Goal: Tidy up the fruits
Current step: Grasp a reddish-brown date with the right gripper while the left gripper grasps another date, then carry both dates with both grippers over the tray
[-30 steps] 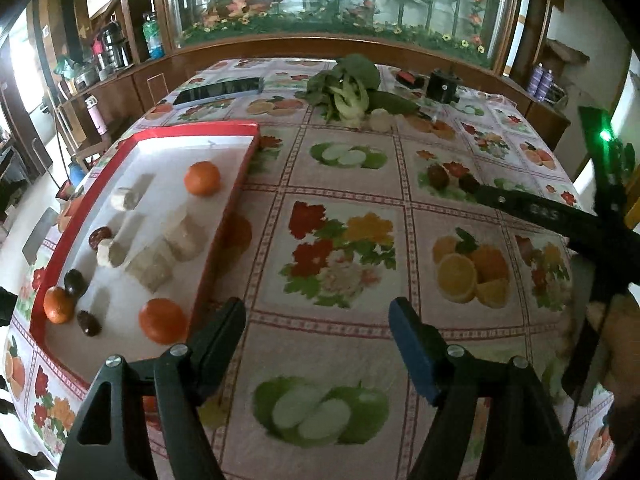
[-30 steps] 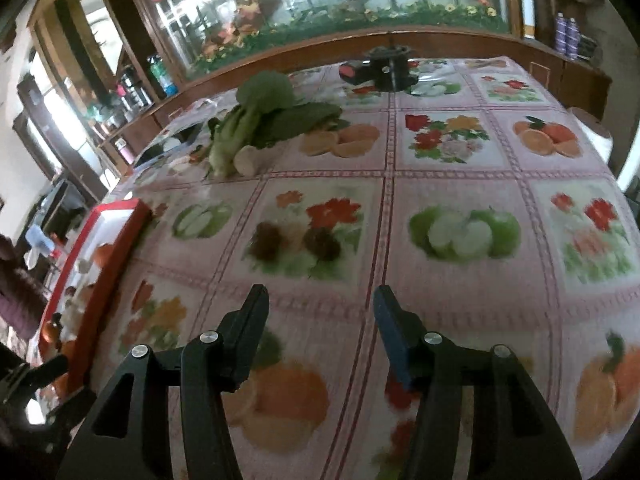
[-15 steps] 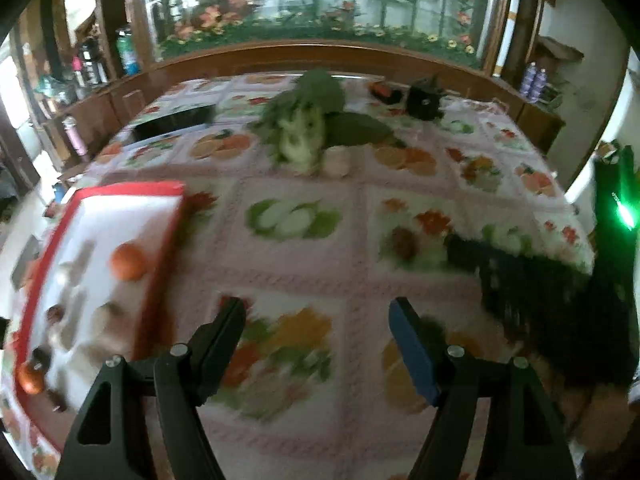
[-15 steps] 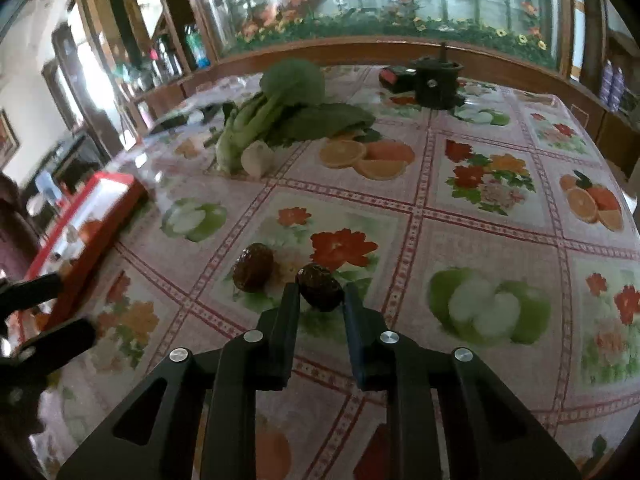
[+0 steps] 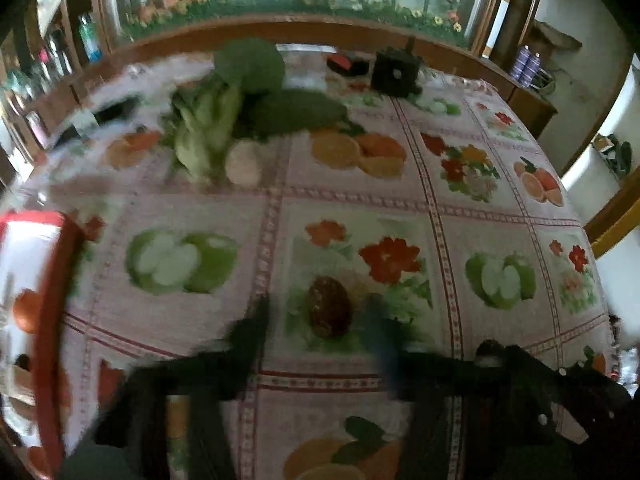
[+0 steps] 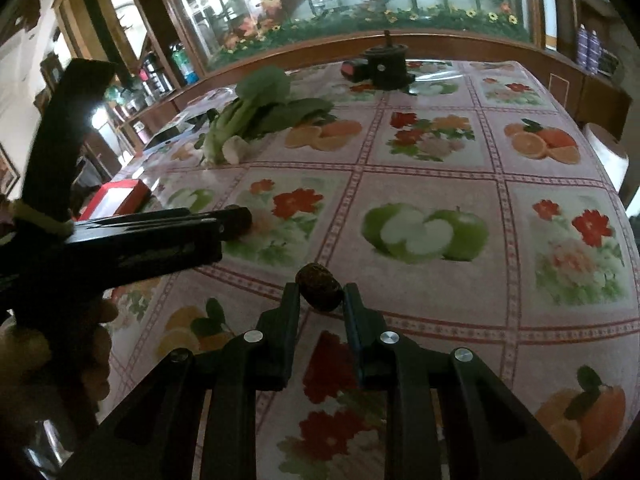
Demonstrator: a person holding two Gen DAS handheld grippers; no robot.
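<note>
The right claw (image 6: 320, 294) reaches forward low over the tabletop (image 6: 420, 280), its two black fingers (image 6: 290, 312) drawn close together and clamped on a dark brown date (image 6: 320, 286) that sits between their tips. The left claw (image 5: 316, 320) comes in from the left side, seen in the right wrist view as a long black bar lying nearly level just above the cloth, with a bare hand (image 6: 60, 344) gripping its handle. In the left wrist view its fingers are smeared by motion blur; they stand apart on either side of a second date (image 5: 329, 306) lying on a flower square of the tablecloth, and I cannot tell whether they touch it.

Further back on the tabletop lies a bunch of leafy greens (image 6: 260, 108) with a pale round bulb (image 6: 235, 148) just beside its stem end. A black device (image 6: 386, 66) stands near the far edge, a small red and black object (image 6: 354, 68) next to it. At the left edge sits a red tray (image 5: 54, 320) with a white floor, holding an orange fruit (image 5: 28, 310) and other blurred pieces.
</note>
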